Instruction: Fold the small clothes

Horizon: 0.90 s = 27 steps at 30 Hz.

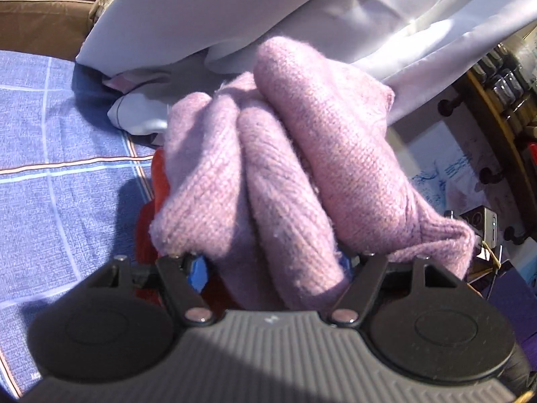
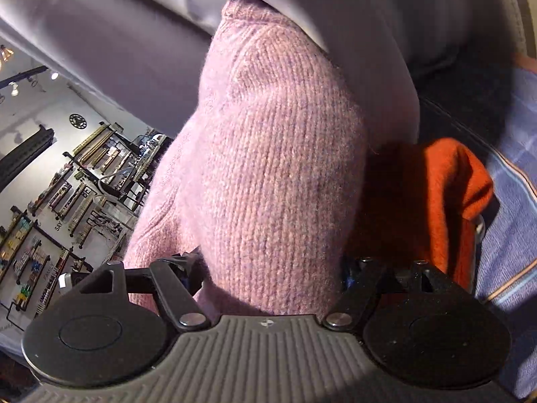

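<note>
Right at your left gripper (image 1: 272,262), the pink knit sweater (image 1: 285,168) is bunched in thick rolls between the jaws, which look clamped on it. It's soft, limp and light, so it'll sag wherever you don't support it. Your right gripper (image 2: 268,268) pinches another fat fold of the same knit. Just beyond the sweater lies an orange garment (image 2: 463,181); farther past it, the blue checked bedspread (image 1: 50,134). I'd take hold at a hem or shoulder seam, not mid-bundle.
</note>
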Each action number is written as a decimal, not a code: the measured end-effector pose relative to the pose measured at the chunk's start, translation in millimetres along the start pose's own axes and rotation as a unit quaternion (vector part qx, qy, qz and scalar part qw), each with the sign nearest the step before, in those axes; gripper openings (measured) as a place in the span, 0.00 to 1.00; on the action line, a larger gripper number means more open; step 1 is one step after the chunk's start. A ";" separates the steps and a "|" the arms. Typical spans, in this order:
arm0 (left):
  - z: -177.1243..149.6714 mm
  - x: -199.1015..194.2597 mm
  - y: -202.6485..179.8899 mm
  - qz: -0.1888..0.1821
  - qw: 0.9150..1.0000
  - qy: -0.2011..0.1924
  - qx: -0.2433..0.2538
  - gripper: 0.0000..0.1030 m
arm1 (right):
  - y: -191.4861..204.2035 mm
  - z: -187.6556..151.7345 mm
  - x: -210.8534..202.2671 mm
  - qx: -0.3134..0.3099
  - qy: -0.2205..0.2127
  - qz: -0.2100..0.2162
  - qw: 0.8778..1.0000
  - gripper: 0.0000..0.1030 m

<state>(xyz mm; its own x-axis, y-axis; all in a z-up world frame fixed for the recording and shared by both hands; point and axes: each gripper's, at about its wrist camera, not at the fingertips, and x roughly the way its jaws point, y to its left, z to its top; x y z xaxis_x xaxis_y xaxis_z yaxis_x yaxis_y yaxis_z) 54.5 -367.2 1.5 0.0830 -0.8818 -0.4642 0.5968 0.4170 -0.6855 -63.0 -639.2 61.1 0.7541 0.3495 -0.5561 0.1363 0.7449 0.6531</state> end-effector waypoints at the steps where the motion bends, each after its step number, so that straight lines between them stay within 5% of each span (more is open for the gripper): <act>1: -1.2 4.4 1.7 0.007 1.000 0.000 0.002 0.67 | -12.1 -2.7 6.0 0.020 -0.002 0.002 1.000 1.00; 13: 14.8 10.8 -11.5 0.003 1.000 0.014 0.021 0.72 | -38.3 -15.5 -7.8 0.095 -0.019 0.031 0.995 1.00; 23: 6.1 17.4 32.1 -0.006 0.999 0.038 -0.017 0.82 | -61.1 -42.9 9.9 0.106 -0.009 0.019 0.994 1.00; 27: 17.8 -36.6 9.6 0.028 0.996 -0.022 0.084 0.87 | -53.1 -41.6 5.5 0.095 -0.026 0.008 0.995 1.00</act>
<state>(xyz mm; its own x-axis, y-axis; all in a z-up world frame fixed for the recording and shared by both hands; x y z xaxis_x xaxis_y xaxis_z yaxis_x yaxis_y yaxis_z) 71.4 -334.9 21.9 0.1524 -0.8688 -0.4712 0.7156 0.4258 -0.5537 -92.9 -653.1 2.0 0.7892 0.3262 -0.5204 0.2389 0.6176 0.7493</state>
